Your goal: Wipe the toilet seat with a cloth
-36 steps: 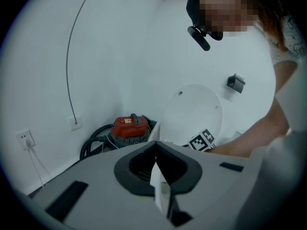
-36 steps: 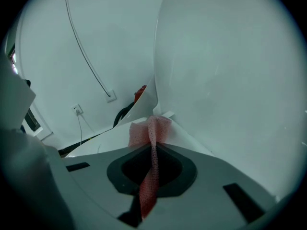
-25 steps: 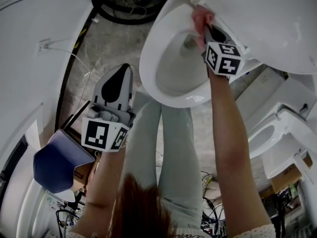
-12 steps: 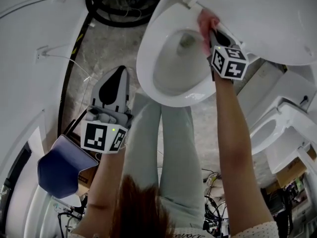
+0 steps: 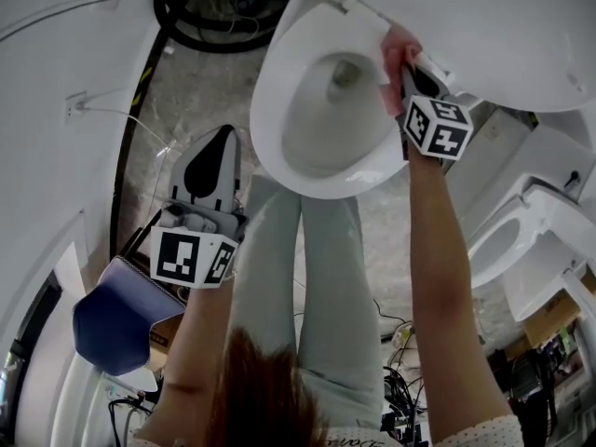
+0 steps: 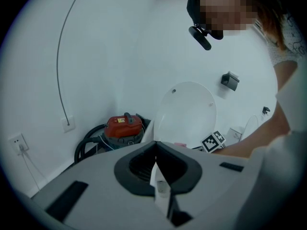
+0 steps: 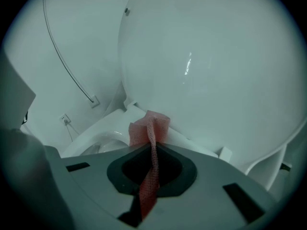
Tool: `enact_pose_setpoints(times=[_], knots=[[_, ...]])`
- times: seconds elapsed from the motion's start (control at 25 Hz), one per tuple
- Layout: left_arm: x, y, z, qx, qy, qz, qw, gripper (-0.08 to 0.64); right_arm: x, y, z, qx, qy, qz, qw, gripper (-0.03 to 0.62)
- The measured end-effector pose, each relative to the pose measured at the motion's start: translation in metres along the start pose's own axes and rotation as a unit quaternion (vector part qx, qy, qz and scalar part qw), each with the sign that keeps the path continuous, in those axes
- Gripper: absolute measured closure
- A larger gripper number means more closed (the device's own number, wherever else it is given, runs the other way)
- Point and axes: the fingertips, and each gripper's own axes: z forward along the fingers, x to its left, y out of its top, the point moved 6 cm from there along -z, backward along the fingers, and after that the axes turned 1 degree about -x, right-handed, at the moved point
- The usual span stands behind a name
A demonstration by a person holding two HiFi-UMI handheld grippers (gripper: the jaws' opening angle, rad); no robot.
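Pinching a pink cloth (image 7: 149, 127) on the toilet seat (image 5: 266, 110), right tongs (image 7: 152, 146); left tongs (image 6: 156, 155) closed, empty.

Grey left gripper (image 6: 155, 153) and right gripper (image 7: 152, 147), black-and-white marker cubes (image 5: 191, 254), pale trousers (image 5: 326, 287)

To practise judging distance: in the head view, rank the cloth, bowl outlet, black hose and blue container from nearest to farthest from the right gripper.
1. cloth, pinched in the right gripper's jaws.
2. bowl outlet, just to its left.
3. black hose, upper left, on the floor.
4. blue container, lower left.
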Motion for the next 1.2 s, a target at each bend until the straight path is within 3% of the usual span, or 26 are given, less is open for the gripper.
enact_pose_setpoints(times=[0.68,1.04,1.2], knots=[[-0.017,-0.003,-0.001,-0.001,-0.007,0.005,1.0000,0.557,-0.030,-0.036,-0.039,0.016,-0.017,0.025,0.999,0.569],[-0.022,-0.003,0.001,0.000,-0.012,0.007,0.9999,0.557,-0.040,-0.055,-0.056,0.034,0.000,0.001,0.999,0.569],[-0.026,-0.005,0.002,0.004,-0.018,0.008,0.9998,0.557,-0.044,-0.064,-0.064,0.030,0.016,0.028,0.999,0.569]])
